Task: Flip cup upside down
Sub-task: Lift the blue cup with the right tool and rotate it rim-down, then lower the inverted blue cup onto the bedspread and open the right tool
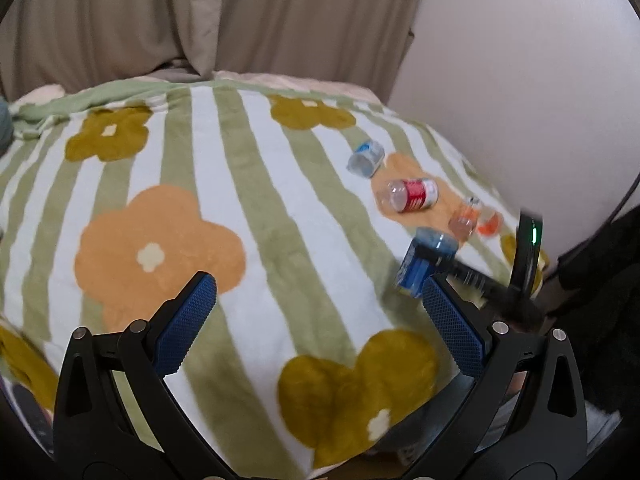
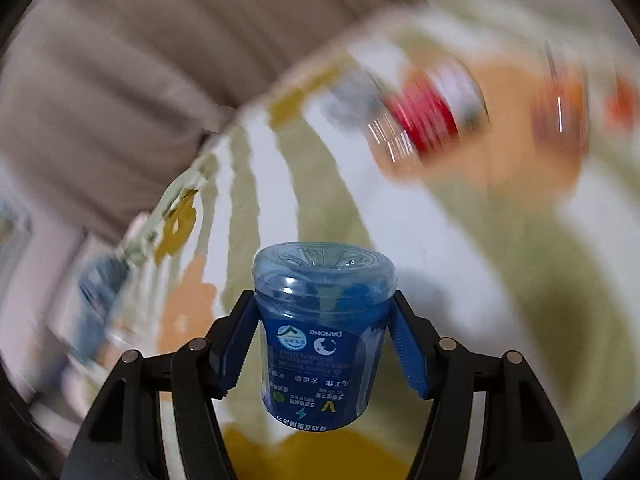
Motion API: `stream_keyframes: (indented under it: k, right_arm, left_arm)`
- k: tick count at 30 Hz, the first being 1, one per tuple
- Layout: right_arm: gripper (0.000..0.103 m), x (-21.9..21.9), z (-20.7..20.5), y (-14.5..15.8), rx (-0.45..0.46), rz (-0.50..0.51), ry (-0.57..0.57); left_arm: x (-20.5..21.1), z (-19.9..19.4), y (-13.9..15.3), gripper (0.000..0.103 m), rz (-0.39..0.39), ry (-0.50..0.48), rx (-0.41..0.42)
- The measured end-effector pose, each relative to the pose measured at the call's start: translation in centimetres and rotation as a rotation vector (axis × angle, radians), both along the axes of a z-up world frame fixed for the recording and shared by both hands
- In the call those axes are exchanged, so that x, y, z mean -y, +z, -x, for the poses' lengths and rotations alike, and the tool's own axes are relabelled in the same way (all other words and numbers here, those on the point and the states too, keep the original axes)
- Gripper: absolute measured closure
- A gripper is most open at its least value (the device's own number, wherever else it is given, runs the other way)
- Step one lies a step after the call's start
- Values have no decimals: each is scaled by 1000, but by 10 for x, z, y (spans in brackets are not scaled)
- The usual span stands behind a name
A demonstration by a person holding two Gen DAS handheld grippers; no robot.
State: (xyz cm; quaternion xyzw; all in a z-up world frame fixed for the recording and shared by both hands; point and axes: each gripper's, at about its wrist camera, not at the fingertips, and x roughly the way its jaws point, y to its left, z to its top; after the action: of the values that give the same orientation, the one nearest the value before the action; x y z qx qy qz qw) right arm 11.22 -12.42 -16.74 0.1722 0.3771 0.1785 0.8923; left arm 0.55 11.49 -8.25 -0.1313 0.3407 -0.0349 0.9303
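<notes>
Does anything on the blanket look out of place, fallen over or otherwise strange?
Yes. The red-label cup and the pale blue cup lie on their sides on the flowered blanket. The right gripper holds the blue cup with its print upside down.

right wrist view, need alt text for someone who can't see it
The right gripper clamps a blue cup made from a cut bottle, its label text upside down and its closed ridged base toward the top of the frame. Behind it, motion-blurred, lie a green-striped floral blanket, a red-labelled cup and beige curtains.
</notes>
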Motion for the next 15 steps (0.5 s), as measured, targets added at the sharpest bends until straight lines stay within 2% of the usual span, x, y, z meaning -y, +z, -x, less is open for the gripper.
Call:
stream_keyframes:
  k: [1,5,8,15]
  right_arm:
    - [42,-6,11,-2,81,58,22]
    - [42,-20,27,-23,205,197,55]
    - [43,-25,33,-36,255,245,62]
    - [43,-31,49,-34,306,329,99]
  left_arm:
    - [1,0,-1,1,8,6,2]
    - [9,0,-10,1,27,23,-26]
    - [14,-2,-17,1,34,24,-49]
    - [27,-4,-15,1,15,9,-50]
